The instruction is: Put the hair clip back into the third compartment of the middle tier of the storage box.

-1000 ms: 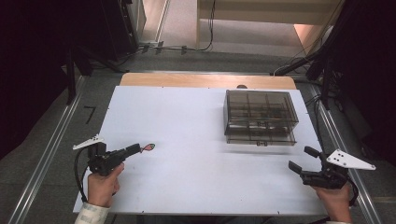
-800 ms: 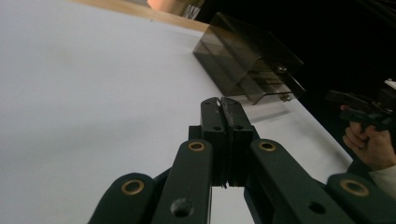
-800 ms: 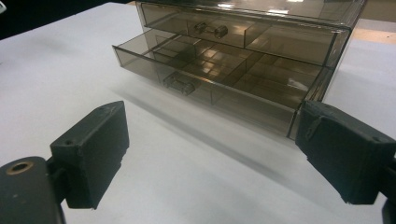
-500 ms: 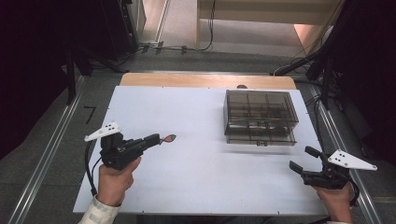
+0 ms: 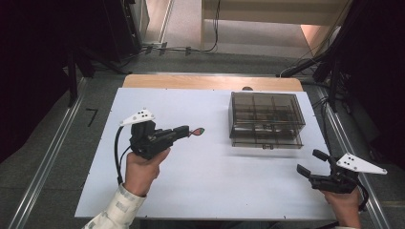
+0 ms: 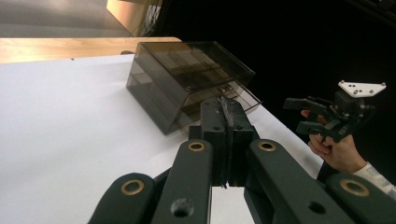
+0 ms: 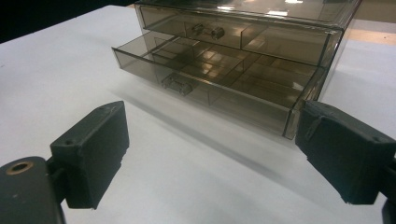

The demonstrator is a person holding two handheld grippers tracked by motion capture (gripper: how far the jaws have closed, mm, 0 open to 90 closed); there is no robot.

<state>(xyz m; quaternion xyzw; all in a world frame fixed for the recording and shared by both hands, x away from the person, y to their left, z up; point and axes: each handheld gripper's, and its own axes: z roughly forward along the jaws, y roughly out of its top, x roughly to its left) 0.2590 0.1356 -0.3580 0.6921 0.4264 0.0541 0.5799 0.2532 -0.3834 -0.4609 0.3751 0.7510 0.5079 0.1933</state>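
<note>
Left claw (image 5: 187, 132) clamped on a small red-and-green flat piece (image 5: 197, 132) above the white tabletop (image 5: 200, 191); right claw (image 5: 313, 163) spread wide near the smoky transparent plastic drawer box (image 5: 265, 119).

A big white table top (image 5: 191, 186) has a brown wood strip (image 5: 191, 82) at its far edge, and around it lie grey floor (image 5: 47, 138), a black 7 mark (image 5: 91, 116), a shiny rail (image 5: 43, 172) and black cables (image 5: 191, 48).

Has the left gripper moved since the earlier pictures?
Yes. The left gripper, shut on a small red-and-green item, has moved across the table toward the drawer box.
</note>
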